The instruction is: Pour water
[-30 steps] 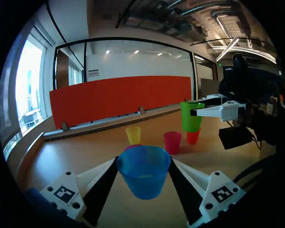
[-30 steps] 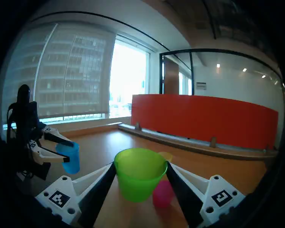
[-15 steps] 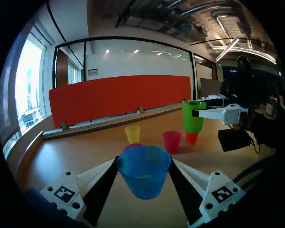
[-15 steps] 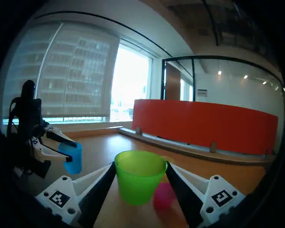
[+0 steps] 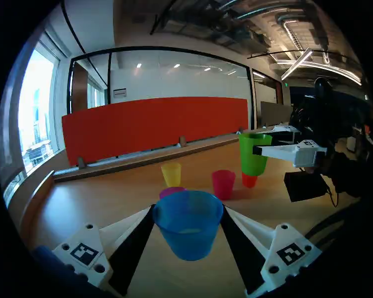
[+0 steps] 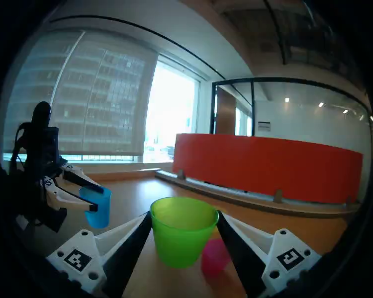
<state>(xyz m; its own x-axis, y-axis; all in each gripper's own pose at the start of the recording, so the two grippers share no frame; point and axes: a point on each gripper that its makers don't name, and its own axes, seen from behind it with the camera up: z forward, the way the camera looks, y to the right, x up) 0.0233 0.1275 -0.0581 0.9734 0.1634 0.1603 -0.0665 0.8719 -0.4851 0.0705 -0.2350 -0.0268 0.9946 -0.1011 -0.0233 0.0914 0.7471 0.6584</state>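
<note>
In the left gripper view, my left tool [image 5: 187,211] is clamped on the blue cup [image 5: 188,238]: one finger presses on each side of it, just under the rim. The cup is upright, in the lower middle of the frame. At its bottom I see a pale patch, but I cannot tell if it is water.

Behind it on the tabletop [image 5: 102,203] stand four small cups. The purple cup [image 5: 171,191] is just behind the blue rim and mostly hidden. The yellow cup [image 5: 171,174] is farther back, the pink cup [image 5: 223,184] is to the right of it, and the orange cup [image 5: 249,180] is farther right again. At the right of this frame the other tool holds a green cup above the orange one, apart from it.

In the right gripper view, my right tool [image 6: 184,218] is closed on that green cup [image 6: 181,243], with both fingers against its sides. It is upright, in the lower middle of the frame, and I cannot see what is inside. The pink cup shows low down, just right of it. At the left of the frame, the left tool holds the blue cup upright and off the tabletop, well apart from the green cup.

A long red panel [image 5: 151,124] runs along the far edge of the tabletop.
</note>
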